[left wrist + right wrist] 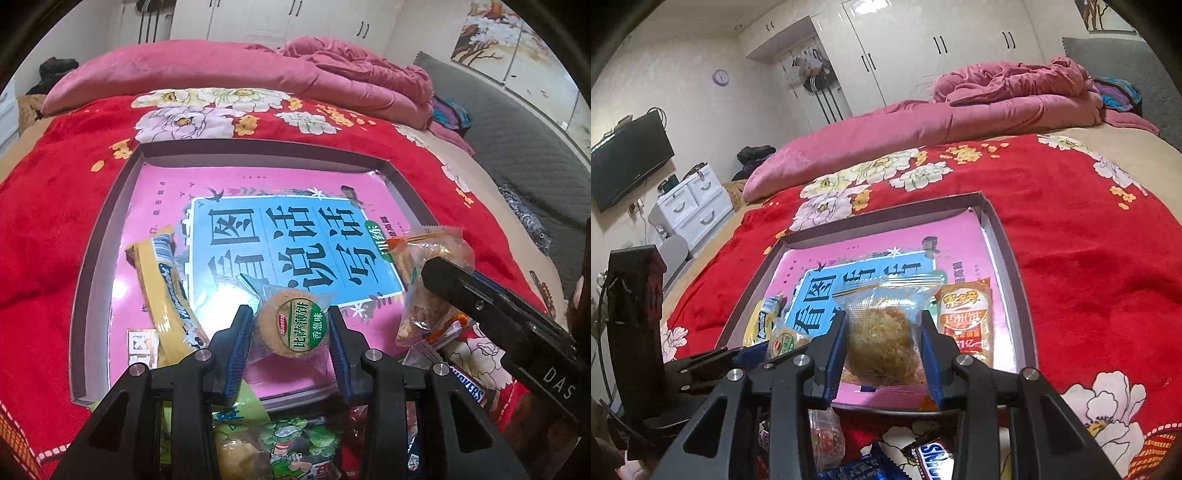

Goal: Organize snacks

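Red floral blanket (pixel 55 229) spread across the bed, pink quilt (pixel 207 74) bunched at the far edge. Shallow grey-walled tray (pixel 92 258) lying on the blanket, floor covered by a pink and blue printed sheet (pixel 295 236). Inside the tray, at the left, a long yellow snack bar (pixel 166 291) lying lengthwise; at the right, an orange snack packet (pixel 967 317) flat on the sheet. Loose snacks heaped on the blanket just near of the tray: a green bag (pixel 291 443), a Snickers bar (pixel 932 458).

Left gripper (pixel 291 332) clamped on a round biscuit in clear wrap with a green label (pixel 293 328), blue pads pressing both sides, held above the near middle of the tray. Right gripper (pixel 884 339) clamped likewise on a clear bag holding a brown shredded cake (pixel 882 336), held over the tray's near right part, just right of the left gripper's biscuit.
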A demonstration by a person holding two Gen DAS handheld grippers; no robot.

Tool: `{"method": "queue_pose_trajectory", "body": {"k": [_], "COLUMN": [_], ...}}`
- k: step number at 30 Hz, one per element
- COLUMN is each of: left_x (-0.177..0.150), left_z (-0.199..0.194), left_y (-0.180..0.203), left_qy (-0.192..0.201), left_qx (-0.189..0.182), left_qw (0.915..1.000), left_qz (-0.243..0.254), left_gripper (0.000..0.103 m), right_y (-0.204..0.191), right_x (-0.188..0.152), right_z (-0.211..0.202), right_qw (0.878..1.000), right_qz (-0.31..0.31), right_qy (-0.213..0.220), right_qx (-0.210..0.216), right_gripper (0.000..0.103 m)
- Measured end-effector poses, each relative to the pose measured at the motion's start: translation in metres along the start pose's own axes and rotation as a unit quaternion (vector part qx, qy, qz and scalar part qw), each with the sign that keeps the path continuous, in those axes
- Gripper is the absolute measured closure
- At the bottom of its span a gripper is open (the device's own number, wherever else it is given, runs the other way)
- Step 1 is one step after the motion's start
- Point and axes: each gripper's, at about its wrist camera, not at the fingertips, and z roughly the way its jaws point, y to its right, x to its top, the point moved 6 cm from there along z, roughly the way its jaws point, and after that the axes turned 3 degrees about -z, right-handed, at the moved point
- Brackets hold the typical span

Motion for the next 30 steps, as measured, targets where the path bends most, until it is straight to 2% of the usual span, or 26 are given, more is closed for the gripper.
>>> {"method": "queue_pose_trajectory", "body": {"k": [8, 30], "left_x": [0.0, 0.0], "left_z": [0.002, 0.002], "left_y": [-0.008, -0.008], "left_qy": [-0.006, -0.008], "left_qx": [0.003, 0.002], "left_qw": [0.9999, 0.9999], "left_qz": [-0.014, -0.014], "left_gripper": [0.062, 0.061], "right_y": [0.0, -0.007], "right_x": [-0.004, -0.016], "right_z": [0.004, 0.018], "right_qw": [1.0, 0.998], "right_qz": [0.002, 0.007], "right_qy": [-0.009, -0.048], "right_qx": [-0.001, 0.032], "right_gripper": [0.065, 0.065]}}
